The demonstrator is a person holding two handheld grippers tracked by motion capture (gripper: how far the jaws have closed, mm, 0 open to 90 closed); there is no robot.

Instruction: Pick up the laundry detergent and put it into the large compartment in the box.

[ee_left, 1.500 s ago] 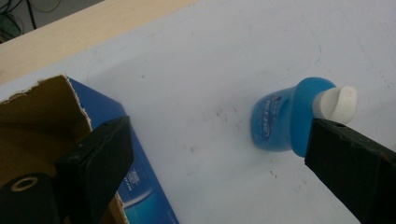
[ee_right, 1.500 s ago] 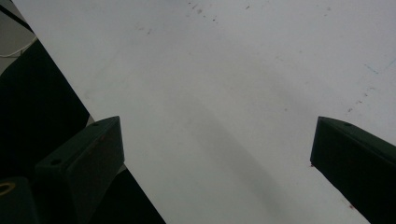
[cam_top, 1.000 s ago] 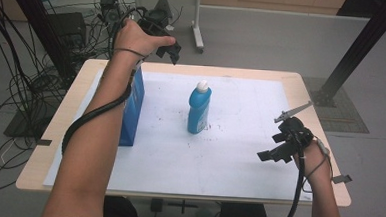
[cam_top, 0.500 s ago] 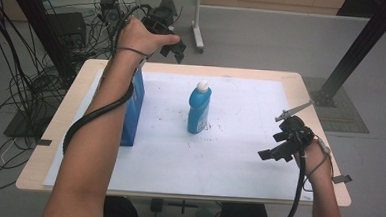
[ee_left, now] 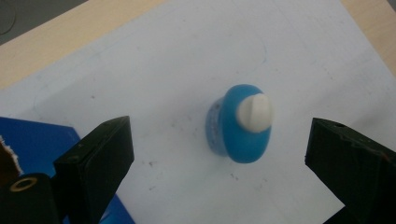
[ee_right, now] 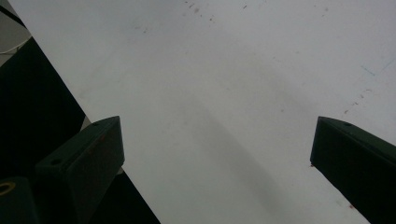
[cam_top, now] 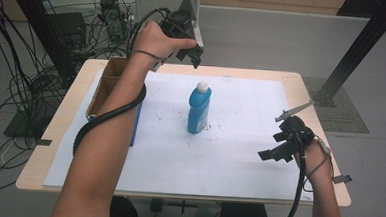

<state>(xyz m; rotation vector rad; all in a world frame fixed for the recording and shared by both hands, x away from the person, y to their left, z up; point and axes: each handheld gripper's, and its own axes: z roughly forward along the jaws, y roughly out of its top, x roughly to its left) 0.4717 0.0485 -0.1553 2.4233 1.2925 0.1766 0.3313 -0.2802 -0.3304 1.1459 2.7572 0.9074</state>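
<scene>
Far left: open cardboard box with blue sides point(cam_top: 113, 92), standing near the left edge of the white-papered table point(cam_top: 238, 161), partly hidden by the person's left forearm.

Above and beyond the far table edge: left gripper point(cam_top: 187, 35), held high in the left hand, jaws spread wide and holding nothing. Compared with a second ago, raised a little and shifted rightward, now closer to a line over the bottle. Seen from the left gripper view, framed between the two black jaws and well below them: blue bottle with a white cap point(ee_left: 245, 122).

Centre of the paper: same blue bottle point(cam_top: 199, 109), upright, apart from the box and from both grippers, unmoved over the last second.

Near right: right gripper point(cam_top: 285, 143), low over the paper by the right edge, jaws wide apart, empty, unmoved over that second. Bare white paper point(ee_right: 224, 93) between its jaws.

Judged from the shift: approach to the bottle from above under way by the left hand; descent and closing around the neck or cap not yet begun.
</scene>
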